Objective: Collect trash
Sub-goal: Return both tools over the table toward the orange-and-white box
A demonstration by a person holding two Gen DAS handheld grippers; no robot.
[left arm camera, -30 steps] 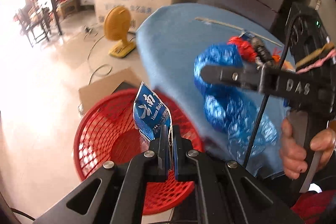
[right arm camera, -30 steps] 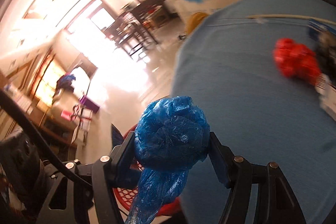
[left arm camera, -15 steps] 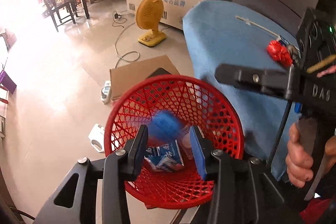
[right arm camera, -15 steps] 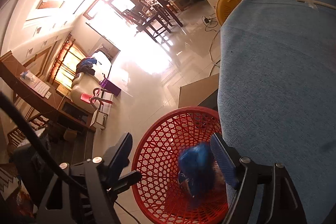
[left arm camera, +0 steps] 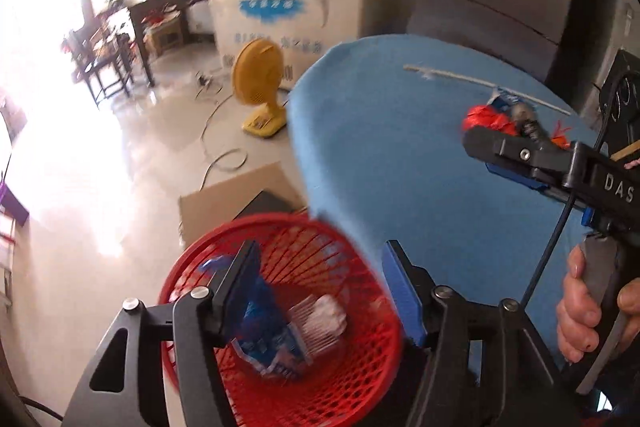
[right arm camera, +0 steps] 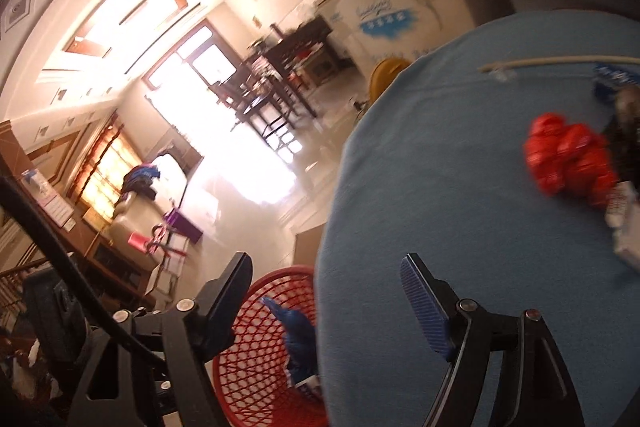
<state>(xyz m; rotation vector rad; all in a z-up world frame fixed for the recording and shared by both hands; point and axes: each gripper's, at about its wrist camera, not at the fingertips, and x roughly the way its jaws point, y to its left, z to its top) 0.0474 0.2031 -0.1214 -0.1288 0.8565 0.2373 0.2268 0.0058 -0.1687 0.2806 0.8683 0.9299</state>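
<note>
My left gripper [left arm camera: 320, 259] hangs over the red mesh basket [left arm camera: 372, 367] on the floor; its jaws are opening with nothing between them. In the basket lie a blue printed wrapper [left arm camera: 272, 343], a white crumpled piece [left arm camera: 324, 315] and a blue plastic bag [right arm camera: 298, 331]. My right gripper [right arm camera: 324, 263] is open and empty at the edge of the blue-covered table [right arm camera: 440, 227]; one of its fingers [left arm camera: 504, 147] shows in the left wrist view. A red crumpled bag [right arm camera: 568, 163] lies further in on the table, with more small litter beside it.
A thin white stick [left arm camera: 460, 79] lies at the table's far side. A yellow fan [left arm camera: 260, 91], loose cables and flat cardboard [left arm camera: 232, 199] are on the floor beyond the basket. A white chest freezer [left arm camera: 288, 7] stands behind. A hand [left arm camera: 580, 311] holds the right gripper's handle.
The left gripper let go of the blue wrapper and the right let go of the blue bag; both fell into the basket. Both views then swung up towards the table.
</note>
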